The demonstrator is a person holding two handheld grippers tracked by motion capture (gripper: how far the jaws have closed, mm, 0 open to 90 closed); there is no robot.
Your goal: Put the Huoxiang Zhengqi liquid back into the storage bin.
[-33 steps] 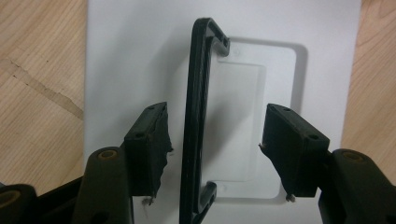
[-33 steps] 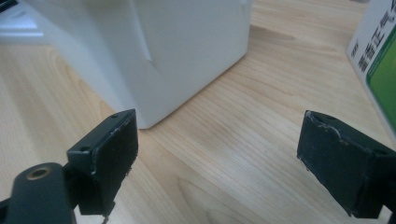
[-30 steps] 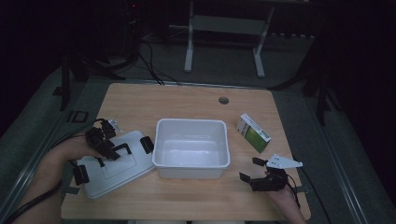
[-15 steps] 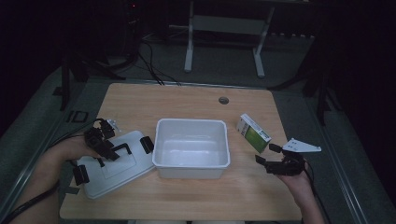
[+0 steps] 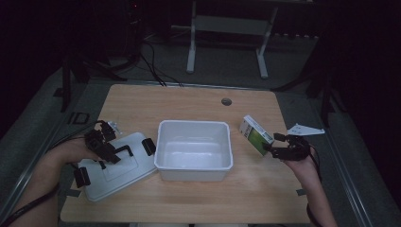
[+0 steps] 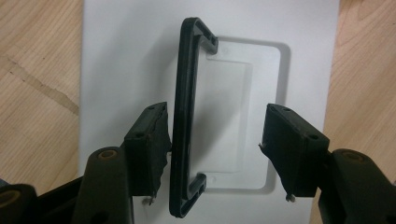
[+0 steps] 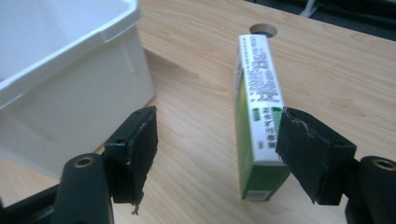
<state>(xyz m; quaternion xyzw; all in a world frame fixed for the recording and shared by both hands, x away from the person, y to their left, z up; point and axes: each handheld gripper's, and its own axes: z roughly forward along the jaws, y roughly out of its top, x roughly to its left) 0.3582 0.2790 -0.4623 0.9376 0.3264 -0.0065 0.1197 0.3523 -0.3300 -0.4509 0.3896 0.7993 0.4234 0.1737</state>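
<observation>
Right gripper (image 5: pixel 276 145) closing around upright box (image 7: pixel 259 121) on bench (image 5: pixel 198 101) beside bin (image 5: pixel 194 168), fingers not yet pinching, likely to load it; left gripper (image 5: pixel 105 143) open astride lid (image 5: pixel 113 182) handle (image 6: pixel 187 126), steadying.

Black grippers (image 5: pixel 276 147), chipped square fingers (image 7: pixel 133 151), brass screws, grey three-cornered plate, trailing cables
</observation>
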